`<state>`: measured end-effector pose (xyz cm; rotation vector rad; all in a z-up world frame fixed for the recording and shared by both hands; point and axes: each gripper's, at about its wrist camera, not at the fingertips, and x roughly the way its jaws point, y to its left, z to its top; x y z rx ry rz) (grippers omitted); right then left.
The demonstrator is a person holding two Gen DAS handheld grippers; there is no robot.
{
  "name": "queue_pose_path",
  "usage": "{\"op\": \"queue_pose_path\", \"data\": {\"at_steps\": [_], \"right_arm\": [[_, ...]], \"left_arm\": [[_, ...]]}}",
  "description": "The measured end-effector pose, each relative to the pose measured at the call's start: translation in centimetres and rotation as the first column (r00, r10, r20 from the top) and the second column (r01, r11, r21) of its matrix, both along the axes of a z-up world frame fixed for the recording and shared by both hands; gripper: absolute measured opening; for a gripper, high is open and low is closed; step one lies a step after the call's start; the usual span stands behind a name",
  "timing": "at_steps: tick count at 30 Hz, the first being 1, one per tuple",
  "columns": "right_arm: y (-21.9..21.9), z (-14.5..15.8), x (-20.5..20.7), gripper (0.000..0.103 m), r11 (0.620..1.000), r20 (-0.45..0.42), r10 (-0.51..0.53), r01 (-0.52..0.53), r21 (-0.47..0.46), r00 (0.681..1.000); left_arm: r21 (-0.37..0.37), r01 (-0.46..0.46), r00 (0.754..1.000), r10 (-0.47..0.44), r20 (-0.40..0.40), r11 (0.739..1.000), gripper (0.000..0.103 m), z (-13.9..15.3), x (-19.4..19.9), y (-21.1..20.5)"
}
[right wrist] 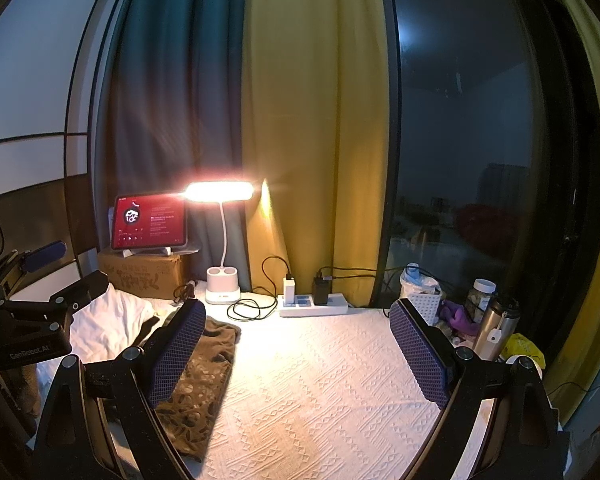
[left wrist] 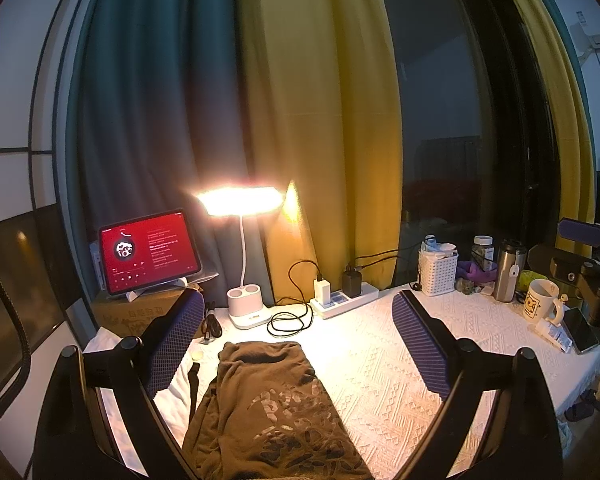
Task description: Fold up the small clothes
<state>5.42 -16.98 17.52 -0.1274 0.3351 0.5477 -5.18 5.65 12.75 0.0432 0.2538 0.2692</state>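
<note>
A brown printed garment (left wrist: 272, 412) lies folded lengthwise on the white textured tablecloth (left wrist: 400, 368), running from the lamp toward the near edge. My left gripper (left wrist: 300, 340) hangs above it, open, with nothing between its blue-padded fingers (left wrist: 172, 344). In the right wrist view the same garment (right wrist: 200, 380) lies at the lower left, partly behind the left finger. My right gripper (right wrist: 300, 356) is open over bare tablecloth (right wrist: 320, 380), to the right of the garment. A white cloth (right wrist: 104, 328) lies crumpled left of the garment.
Along the back stand a lit desk lamp (left wrist: 244, 240), a tablet (left wrist: 150, 252) on a cardboard box, a power strip (left wrist: 344, 298) with coiled black cable, a white basket (left wrist: 438, 268), a steel flask (left wrist: 508, 270), a mug (left wrist: 540, 300) and a phone (left wrist: 582, 330). Curtains and a window are behind.
</note>
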Motion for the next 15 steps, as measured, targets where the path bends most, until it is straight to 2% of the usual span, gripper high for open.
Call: {"op": "queue_pose_path", "data": {"at_steps": [15], "right_arm": [[0.35,-0.90,0.48,0.094,1.000,-0.018,0.002,-0.002,-0.005,1.000]], "left_arm": [[0.002,0.004,1.000,-0.004,-0.008,1.000,0.095,-0.62,0.07,-0.10]]}}
